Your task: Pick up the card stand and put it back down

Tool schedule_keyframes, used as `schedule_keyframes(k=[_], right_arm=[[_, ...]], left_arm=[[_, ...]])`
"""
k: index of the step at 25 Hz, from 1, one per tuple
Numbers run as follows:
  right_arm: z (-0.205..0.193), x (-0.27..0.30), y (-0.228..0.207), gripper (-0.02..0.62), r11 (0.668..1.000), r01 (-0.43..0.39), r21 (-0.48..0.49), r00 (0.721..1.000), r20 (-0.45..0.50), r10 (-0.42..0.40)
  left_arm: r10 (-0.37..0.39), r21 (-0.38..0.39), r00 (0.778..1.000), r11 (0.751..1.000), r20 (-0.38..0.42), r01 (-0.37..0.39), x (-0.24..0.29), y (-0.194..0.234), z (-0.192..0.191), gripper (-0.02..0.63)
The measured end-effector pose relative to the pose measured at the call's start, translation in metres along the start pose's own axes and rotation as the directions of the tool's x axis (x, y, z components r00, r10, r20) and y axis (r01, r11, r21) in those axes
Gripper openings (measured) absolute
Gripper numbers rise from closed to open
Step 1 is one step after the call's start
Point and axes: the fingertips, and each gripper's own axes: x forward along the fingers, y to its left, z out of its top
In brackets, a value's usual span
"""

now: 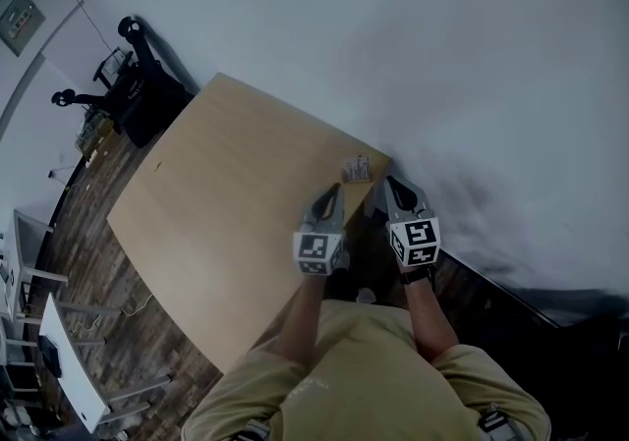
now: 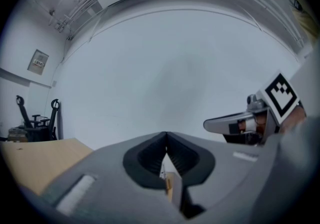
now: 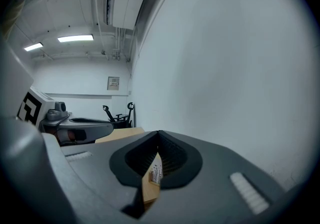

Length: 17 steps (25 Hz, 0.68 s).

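Observation:
The card stand (image 1: 356, 170) is small and pale with print on it. It stands on the wooden table (image 1: 226, 193) close to the far right corner. My left gripper (image 1: 332, 192) hovers just short of it, jaws shut with nothing between them. My right gripper (image 1: 391, 184) is beside it over the table's right edge, also shut and empty. In the left gripper view the fingertips (image 2: 166, 137) meet, and a sliver of the card stand (image 2: 165, 172) shows below them. Through the right gripper's closed jaws the card stand (image 3: 156, 172) shows on the table edge.
The white wall runs right behind the table's far corner. Black chairs and equipment (image 1: 138, 85) stand past the table's far left end. White desks (image 1: 59, 351) are at the lower left on dark plank floor. A small panel (image 1: 20, 22) hangs on the wall.

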Motion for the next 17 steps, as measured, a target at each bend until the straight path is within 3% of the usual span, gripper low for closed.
schedule_keyframes(k=[12,17], right_arm=[[-0.008,0.013,-0.01,0.003,0.999,0.009,0.042,1.0,0.014,-0.01],[-0.026,0.026,-0.015,0.005,0.998,-0.002,0.063,1.0,-0.009,0.003]], left_arm=[[-0.035,0.042,0.998,0.998,-0.06,0.037,0.001,-0.007,-0.013,0.003],[-0.042,0.049,0.993,0.998,-0.112,0.047,0.008,-0.004,-0.043,0.003]])
